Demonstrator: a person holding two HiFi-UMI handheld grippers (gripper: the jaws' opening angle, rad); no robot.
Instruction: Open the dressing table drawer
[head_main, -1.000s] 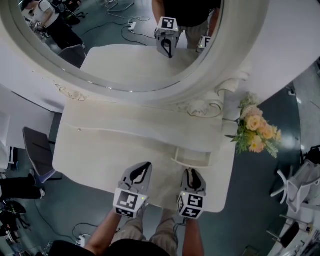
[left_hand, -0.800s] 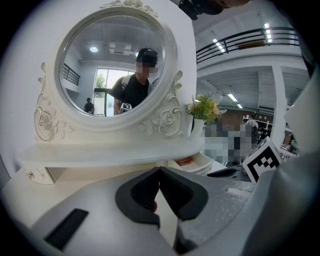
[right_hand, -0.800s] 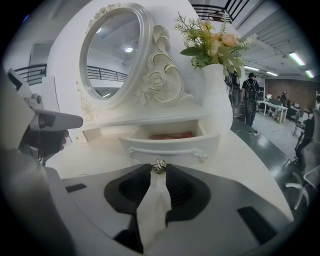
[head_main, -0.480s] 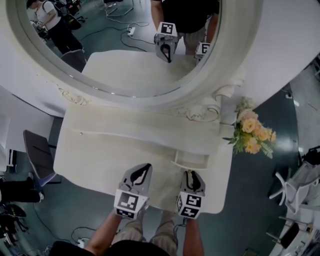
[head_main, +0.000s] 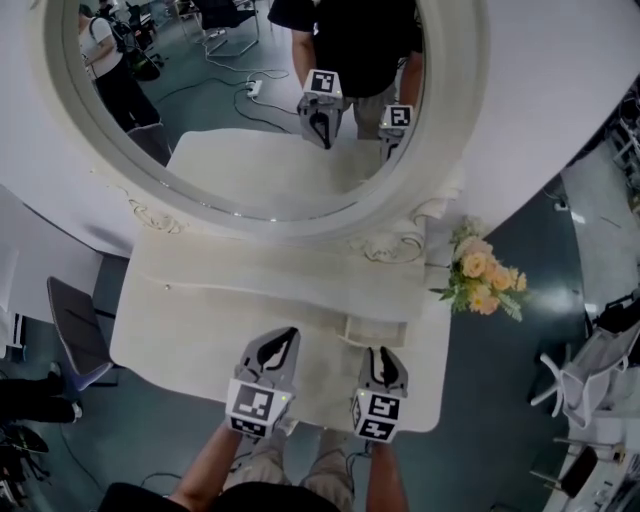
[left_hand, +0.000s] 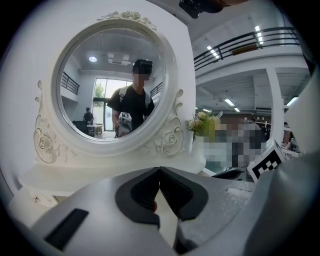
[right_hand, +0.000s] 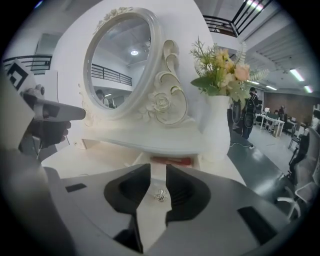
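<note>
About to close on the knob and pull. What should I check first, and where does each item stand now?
1. Right tongs open wide enough for the knob: ok.
2. Knob centred in the gap between the right jaws: ok.
3. Right tongs closed on the knob: not ok, the jaws are apart.
4. How far forward to reach the knob: cannot tell.
5. Left tongs shut and off to the side of the drawer: ok.
6. Vase of flowers out of the pull line: ok, it stands off to the right.
</note>
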